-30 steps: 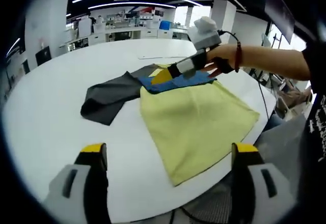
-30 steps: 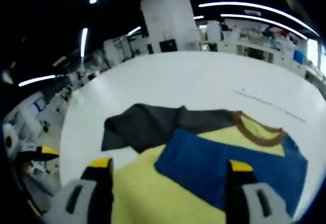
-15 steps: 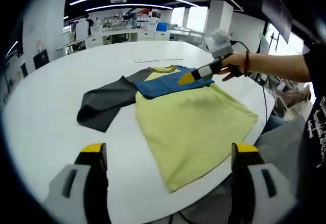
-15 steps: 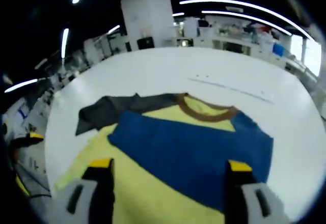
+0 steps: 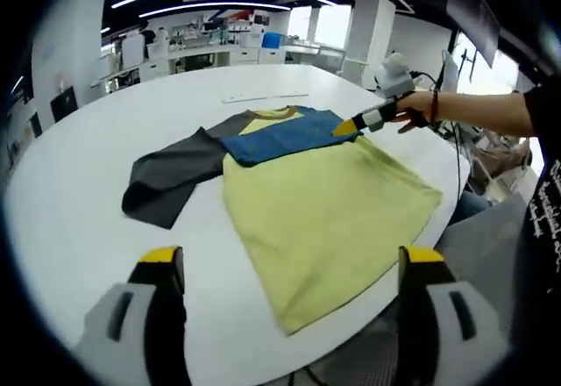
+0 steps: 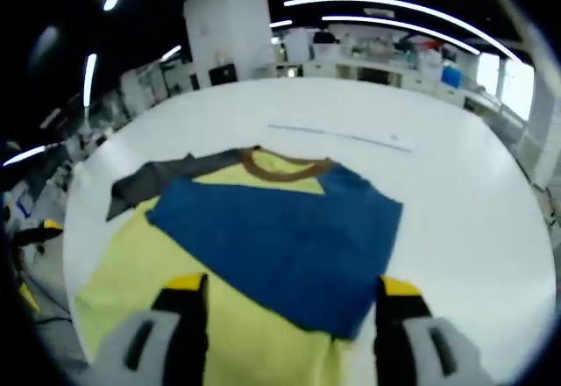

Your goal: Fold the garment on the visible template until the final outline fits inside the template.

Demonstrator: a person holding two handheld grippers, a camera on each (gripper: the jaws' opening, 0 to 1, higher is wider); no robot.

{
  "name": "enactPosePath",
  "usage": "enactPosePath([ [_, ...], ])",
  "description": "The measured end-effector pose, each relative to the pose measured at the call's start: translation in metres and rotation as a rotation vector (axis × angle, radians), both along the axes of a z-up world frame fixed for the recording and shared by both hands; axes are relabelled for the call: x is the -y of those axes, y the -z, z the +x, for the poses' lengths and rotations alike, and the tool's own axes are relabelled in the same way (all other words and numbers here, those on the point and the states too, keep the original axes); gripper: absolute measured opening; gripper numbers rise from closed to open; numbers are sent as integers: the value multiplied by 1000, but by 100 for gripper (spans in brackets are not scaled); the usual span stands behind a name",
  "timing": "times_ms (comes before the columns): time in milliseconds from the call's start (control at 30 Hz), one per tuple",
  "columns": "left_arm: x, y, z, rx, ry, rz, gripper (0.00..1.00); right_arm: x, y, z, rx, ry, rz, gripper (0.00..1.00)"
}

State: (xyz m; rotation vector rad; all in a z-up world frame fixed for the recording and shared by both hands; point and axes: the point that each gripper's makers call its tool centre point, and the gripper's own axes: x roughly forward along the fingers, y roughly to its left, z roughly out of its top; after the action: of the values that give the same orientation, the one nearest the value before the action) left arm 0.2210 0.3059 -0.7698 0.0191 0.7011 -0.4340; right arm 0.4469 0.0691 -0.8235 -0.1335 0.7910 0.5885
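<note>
White round table (image 5: 79,184) carrying a yellow shirt (image 5: 324,202), blue sleeve (image 6: 280,246) folded across it, grey sleeve (image 5: 166,180) spread beside, left gripper (image 5: 285,268) and right gripper (image 6: 285,294) both spread wide, holding nothing.

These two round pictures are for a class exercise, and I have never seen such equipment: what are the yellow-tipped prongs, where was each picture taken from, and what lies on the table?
A person holds a two-pronged grasping tool in each hand, with a camera riding on each. The left gripper view looks along the left tool, whose open prongs hold nothing. The right gripper view looks along the right tool, also open and holding nothing; it also appears in the left gripper view, in the person's hand. On the round white table lies a T-shirt with a yellow body, a brown collar, a grey sleeve spread out, and a blue sleeve folded across the chest.
</note>
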Motion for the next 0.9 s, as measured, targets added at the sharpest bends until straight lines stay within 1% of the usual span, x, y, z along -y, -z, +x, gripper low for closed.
enactPosePath([
  [67,1,-1,1,3,5,-1,99,8,0,-3,7,8,-6,75],
  [133,2,-2,3,7,7,-4,99,15,2,-5,4,18,-8,72],
  [167,2,-3,3,9,8,-4,99,19,3,-3,3,25,-9,68],
  [200,3,-3,3,10,8,-4,99,24,4,-1,12,31,-10,62],
  [267,2,-4,5,20,-2,-9,99,33,8,0,21,35,-30,55],
  [333,2,-6,5,32,-7,-10,99,39,8,0,33,42,-36,48],
  [367,1,-6,5,33,-8,-10,99,41,8,0,38,42,-37,43],
  [400,1,-6,5,33,-8,-10,99,43,7,-4,39,47,-40,39],
  [467,-1,-7,5,34,-9,-6,99,47,10,-4,37,46,-46,33],
  [533,-2,-8,5,37,-8,-1,98,50,12,-4,39,43,-53,31],
  [600,-3,-9,5,41,-14,-1,98,51,13,-9,39,36,-54,28],
  [733,-4,-10,5,44,-23,-6,97,52,14,-16,29,32,-53,19],
  [800,-5,-10,5,44,-27,-10,97,55,20,-10,27,32,-49,17],
  [867,-6,-10,5,43,-30,-10,97,52,17,-16,28,38,-37,15],
  [900,-6,-10,4,43,-31,-11,97,52,19,-13,24,41,-25,13],
])
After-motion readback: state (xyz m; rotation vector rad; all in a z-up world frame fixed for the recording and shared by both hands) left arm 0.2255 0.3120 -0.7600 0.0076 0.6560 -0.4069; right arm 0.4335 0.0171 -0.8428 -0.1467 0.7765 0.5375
